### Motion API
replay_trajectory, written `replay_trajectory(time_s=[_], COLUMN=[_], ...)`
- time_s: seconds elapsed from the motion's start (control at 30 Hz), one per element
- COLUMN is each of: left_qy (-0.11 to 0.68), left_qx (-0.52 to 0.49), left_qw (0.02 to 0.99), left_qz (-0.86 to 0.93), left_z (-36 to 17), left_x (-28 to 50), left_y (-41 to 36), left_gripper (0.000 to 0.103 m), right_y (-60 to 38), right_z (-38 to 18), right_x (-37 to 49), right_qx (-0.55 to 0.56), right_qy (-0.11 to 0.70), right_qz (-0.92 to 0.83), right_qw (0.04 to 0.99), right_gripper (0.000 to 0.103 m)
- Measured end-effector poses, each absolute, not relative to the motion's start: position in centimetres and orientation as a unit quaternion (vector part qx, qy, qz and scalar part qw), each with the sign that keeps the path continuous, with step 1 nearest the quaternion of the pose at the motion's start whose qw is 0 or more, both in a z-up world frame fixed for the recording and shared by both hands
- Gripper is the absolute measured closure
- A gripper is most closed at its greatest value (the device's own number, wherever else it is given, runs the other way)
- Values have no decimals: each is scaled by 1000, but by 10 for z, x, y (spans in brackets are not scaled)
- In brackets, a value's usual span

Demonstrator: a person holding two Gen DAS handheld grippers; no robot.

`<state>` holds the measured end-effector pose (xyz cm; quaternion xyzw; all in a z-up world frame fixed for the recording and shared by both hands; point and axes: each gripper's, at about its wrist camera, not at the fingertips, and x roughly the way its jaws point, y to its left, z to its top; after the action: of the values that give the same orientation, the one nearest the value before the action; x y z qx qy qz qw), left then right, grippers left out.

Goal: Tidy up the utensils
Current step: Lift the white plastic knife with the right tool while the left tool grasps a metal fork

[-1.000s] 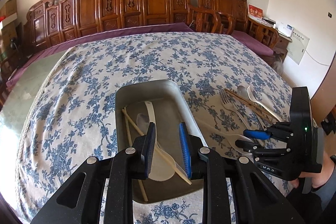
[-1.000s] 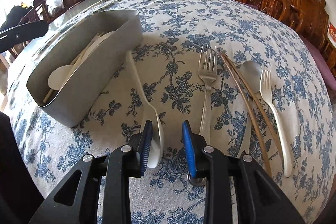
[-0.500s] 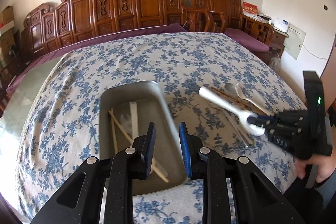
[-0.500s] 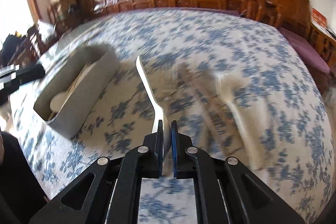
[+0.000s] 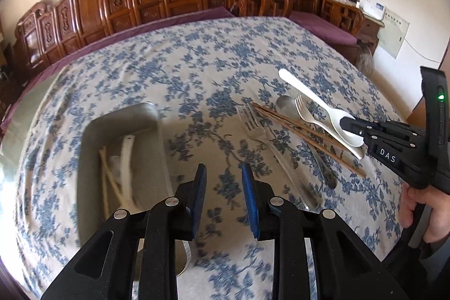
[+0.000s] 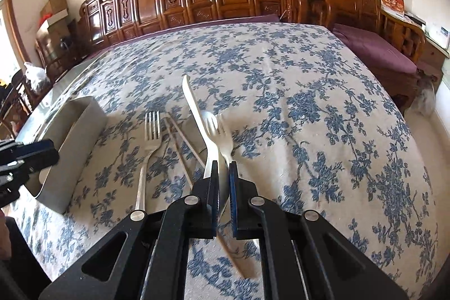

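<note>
The right gripper is closed on a white plastic spoon, pinching it at the bowl end so that the long handle sticks out ahead and upward. A second ago this spoon lay flat on the floral tablecloth beside the bin, with the jaws standing apart around its bowl; half a second ago they had shut on it and the lift had begun. Now it hangs well clear of the cloth, above the utensils left on the table. That means the pick has succeeded, and what remains for this piece is the carry to the grey bin and the release.

The left gripper is open and holds nothing, its blue pads apart over the cloth just beside the bin's right wall (earlier it looked straight down into the bin, so it has shifted to the right). Inside the bin lie a white utensil and pale chopsticks, blurred here.

On the table remain a metal fork, a pair of brown chopsticks, a white plastic fork and a metal spoon, close together and partly overlapping.

The bin sits to the left of the raised spoon, near but apart. The likely next move is a sweep leftward over its rim, with the handle tipped down so the spoon drops lengthwise.
</note>
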<state>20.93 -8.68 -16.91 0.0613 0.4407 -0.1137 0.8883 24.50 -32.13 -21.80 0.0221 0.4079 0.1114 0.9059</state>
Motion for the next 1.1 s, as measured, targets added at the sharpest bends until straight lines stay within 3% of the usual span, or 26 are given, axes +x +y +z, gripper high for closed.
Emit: replay_trajectory(time_s=[0.93,1.1], left_qy=[534,540], left_qx=[54,50], left_qw=[835,833], left_qz=[-118,-113], left_z=[-235,-235], left_x=[275,271], left_y=[-162,-158], left_gripper=[77,91], right_y=[-340,-337], right_z=[-233,-235], right_x=[272,271], right_qx=[73,71], right_qy=[429,432], right_qz=[102,105], right_qw=[894,893], right_gripper=[95,95])
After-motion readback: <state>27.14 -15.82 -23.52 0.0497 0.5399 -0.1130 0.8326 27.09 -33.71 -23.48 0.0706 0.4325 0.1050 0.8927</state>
